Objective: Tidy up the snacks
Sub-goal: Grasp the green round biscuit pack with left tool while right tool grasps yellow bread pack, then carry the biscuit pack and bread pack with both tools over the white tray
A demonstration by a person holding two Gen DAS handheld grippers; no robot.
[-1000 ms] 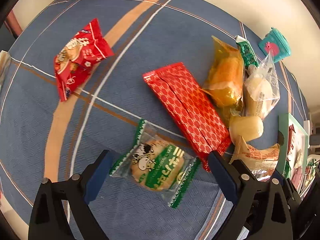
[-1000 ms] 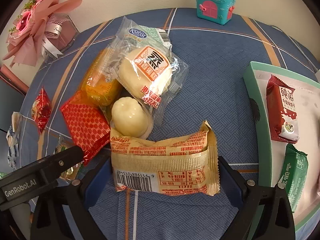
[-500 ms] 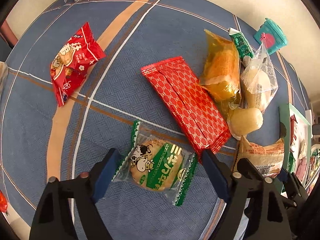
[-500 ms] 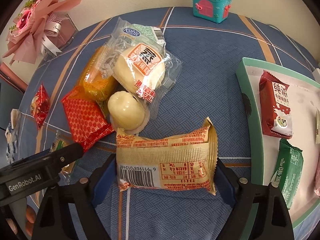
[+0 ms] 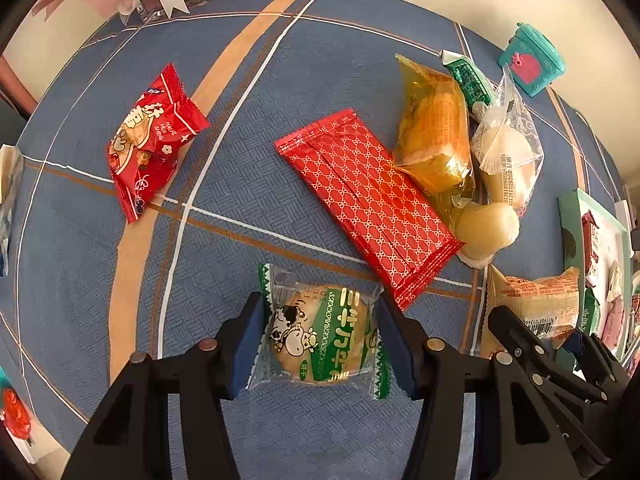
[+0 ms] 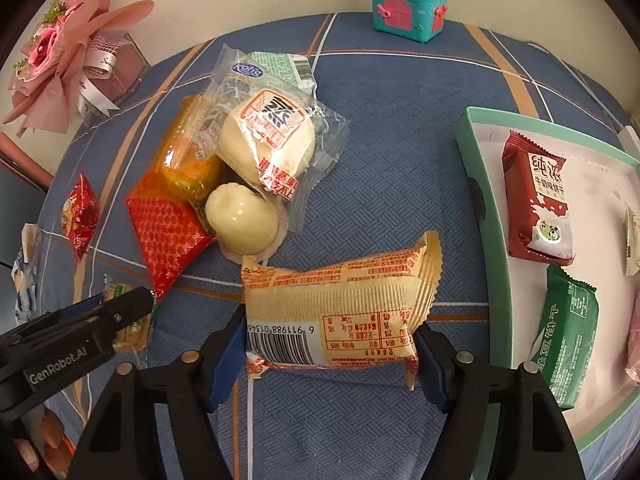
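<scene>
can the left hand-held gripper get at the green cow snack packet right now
Probably yes. The left hand-held gripper already straddles the green cow packet, jaws closing on its sides, nothing on top.

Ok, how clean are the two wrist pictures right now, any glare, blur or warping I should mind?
Left wrist view: sharp, evenly lit; glare on the red patterned packet; fisheye bends the tablecloth stripes and blackens the corners. Right wrist view: also sharp; the barcode on the beige packet reads clearly; soft shadows only; the tray edge curves near the frame's side.
</scene>
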